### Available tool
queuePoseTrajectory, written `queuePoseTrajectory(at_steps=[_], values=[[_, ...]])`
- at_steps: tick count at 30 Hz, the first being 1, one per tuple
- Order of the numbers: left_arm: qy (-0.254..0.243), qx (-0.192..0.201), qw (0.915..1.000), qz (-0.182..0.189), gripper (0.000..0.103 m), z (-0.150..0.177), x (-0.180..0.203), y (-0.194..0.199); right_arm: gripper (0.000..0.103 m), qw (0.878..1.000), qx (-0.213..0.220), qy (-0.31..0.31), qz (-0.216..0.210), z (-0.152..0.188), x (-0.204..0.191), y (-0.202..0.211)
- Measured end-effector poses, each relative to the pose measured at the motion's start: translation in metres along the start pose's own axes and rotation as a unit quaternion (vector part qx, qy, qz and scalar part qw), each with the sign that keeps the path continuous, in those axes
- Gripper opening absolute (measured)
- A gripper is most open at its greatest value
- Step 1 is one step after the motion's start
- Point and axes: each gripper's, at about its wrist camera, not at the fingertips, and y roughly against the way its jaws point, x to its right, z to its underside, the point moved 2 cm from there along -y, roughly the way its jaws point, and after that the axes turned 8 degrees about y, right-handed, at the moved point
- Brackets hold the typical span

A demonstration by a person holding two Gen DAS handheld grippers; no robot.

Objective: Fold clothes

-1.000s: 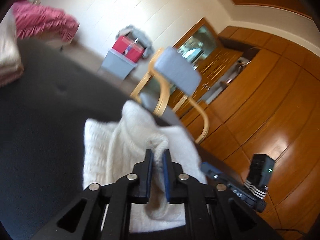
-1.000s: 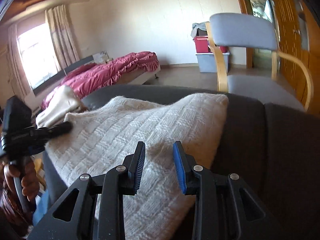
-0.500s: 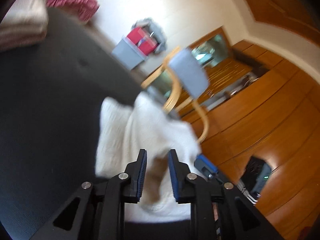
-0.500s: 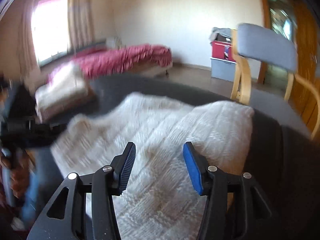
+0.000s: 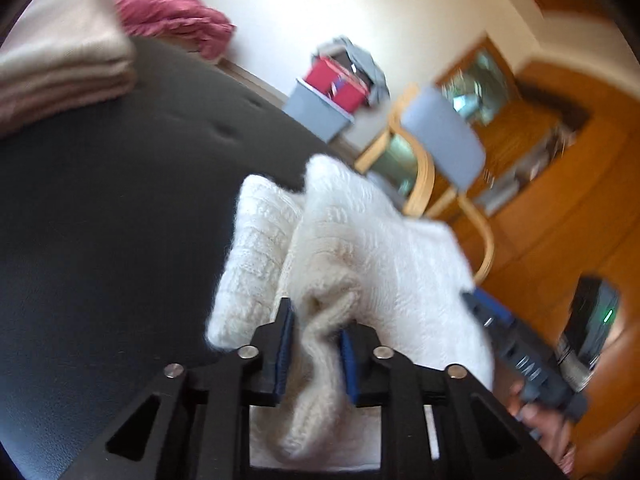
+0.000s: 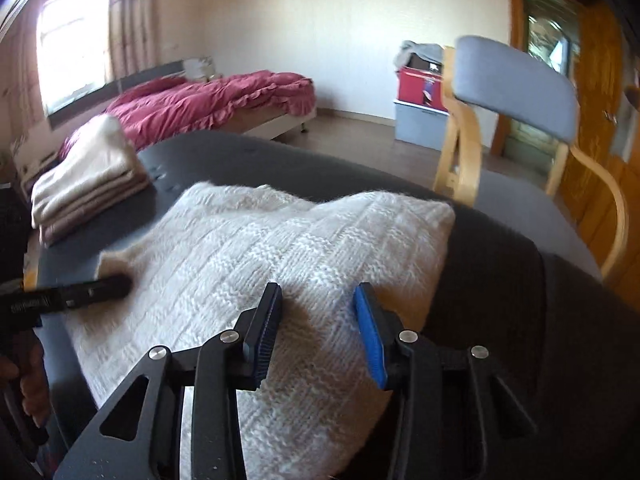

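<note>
Knitwear fills the space ahead of both claws: a cream sweater lies spread on a dark padded surface, folded over on itself. The left claw has a rolled, ribbed edge of the sweater lying between its blue pads; the pads stand a little apart, and it is hard to tell whether they actually pinch the fabric or only flank it. In the right wrist view, that left claw appears as a dark bar at the sweater's left edge. The right claw is spread wide with nothing between its pads, hovering just above the near part of the sweater. A hand grips the left claw's handle at the lower left of the right wrist view. Beyond the right claw and to its left, a stack of folded beige cloth rests on the same dark surface, well apart from the sweater. Farther off stand a wooden chair with a grey back and a bed with a red cover.
</note>
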Motion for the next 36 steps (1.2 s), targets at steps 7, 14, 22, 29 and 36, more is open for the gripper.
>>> queuePoseTrajectory(at_steps=[7, 14, 22, 29, 36], values=[[0.125, 0.037, 0.9889, 0.071, 0.016, 0.001, -0.048, 0.006, 0.041, 0.999, 0.018, 0.030, -0.027, -0.014, -0.028, -0.012], [0.103, 0.038, 0.9924, 0.056, 0.018, 0.005, -0.048, 0.001, 0.041, 0.986, -0.006, 0.164, -0.015, -0.010, -0.078, -0.035], [-0.055, 0.132, 0.9894, -0.026, 0.023, -0.016, 0.015, 0.057, 0.041, 0.982, 0.047, 0.177, -0.047, 0.000, -0.079, -0.018], [-0.155, 0.065, 0.9828, -0.076, 0.025, -0.025, 0.049, 0.027, 0.041, 0.977, 0.060, 0.200, -0.040, 0.003, -0.087, -0.011], [-0.198, 0.053, 0.9701, -0.130, 0.022, 0.009, 0.014, 0.004, 0.046, 0.979, 0.071, 0.184, -0.055, 0.002, -0.076, -0.008]])
